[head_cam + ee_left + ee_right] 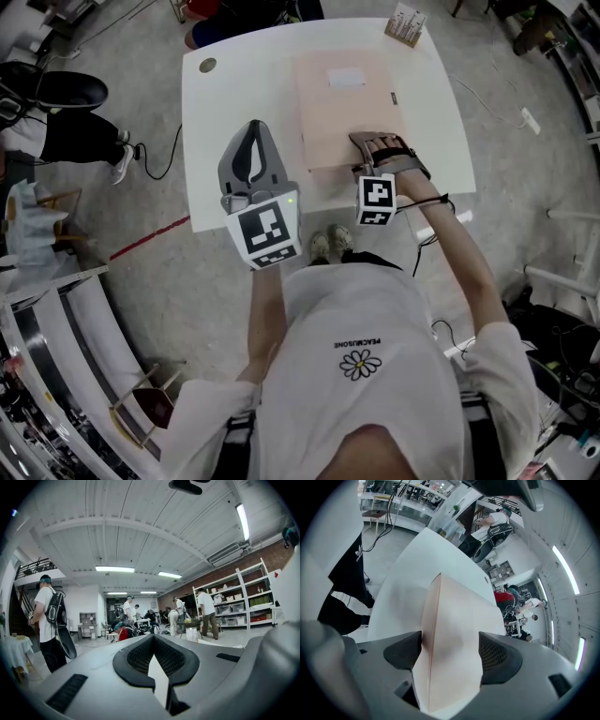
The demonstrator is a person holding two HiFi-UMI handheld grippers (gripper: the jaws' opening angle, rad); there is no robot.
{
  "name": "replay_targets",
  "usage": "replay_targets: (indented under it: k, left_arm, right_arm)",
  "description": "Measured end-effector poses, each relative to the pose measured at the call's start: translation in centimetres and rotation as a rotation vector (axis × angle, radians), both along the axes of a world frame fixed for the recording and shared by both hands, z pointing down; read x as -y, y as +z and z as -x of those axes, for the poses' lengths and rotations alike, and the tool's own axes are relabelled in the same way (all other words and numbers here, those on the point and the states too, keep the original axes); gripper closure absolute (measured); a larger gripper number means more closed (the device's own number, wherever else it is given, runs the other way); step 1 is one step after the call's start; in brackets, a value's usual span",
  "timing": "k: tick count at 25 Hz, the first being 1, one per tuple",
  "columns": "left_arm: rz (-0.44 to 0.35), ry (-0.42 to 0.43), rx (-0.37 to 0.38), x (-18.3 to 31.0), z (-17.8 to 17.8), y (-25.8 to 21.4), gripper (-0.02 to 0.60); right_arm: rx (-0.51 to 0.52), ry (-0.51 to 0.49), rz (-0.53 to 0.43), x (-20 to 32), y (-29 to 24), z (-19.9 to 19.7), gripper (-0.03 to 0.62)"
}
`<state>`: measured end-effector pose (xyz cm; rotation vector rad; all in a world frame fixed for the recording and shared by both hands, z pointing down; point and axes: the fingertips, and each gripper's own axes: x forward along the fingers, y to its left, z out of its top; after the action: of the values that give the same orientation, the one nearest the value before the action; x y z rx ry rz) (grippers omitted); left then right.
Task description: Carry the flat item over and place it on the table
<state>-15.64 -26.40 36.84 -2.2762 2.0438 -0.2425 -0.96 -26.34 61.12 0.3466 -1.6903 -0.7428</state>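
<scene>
A flat pale pink box (342, 103) lies on the white table (234, 112), reaching from the far side to near the front edge. My right gripper (375, 145) is at the box's near right corner. In the right gripper view the box (454, 630) fills the gap between the two jaws, and my right gripper (450, 651) is shut on it over the table (398, 597). My left gripper (253, 127) hovers above the table's front left part, shut, with nothing in it. The left gripper view has that gripper (153, 637) pointing up at the room and ceiling.
A small carton (406, 23) stands at the table's far right corner, and a round cable hole (207, 66) is at the far left. A person in black (66, 131) sits left of the table. Shelving (56, 347) runs along the lower left.
</scene>
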Motion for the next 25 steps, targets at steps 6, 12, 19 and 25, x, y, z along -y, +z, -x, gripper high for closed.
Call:
replay_targets:
  k: [6, 12, 19, 25]
  left_arm:
    - [-0.023, 0.009, -0.002, -0.2, -0.4, -0.8, 0.566]
    - [-0.054, 0.018, -0.001, -0.2, -0.7, -2.0, 0.566]
    - [-0.091, 0.025, 0.009, -0.7, -0.9, -3.8, 0.566]
    - [-0.106, 0.038, 0.007, -1.3, -1.1, -4.3, 0.566]
  right_arm:
    - [0.096, 0.005, -0.019, -0.2, -5.4, 1.1, 0.237]
    - [0.327, 0.010, -0.163, 2.2, -15.6, 3.8, 0.237]
    - [0.833, 0.072, -0.489, 3.9, -31.2, 3.9, 0.237]
    - [1.535, 0.248, -0.390, 2.9, -38.8, -0.6, 0.238]
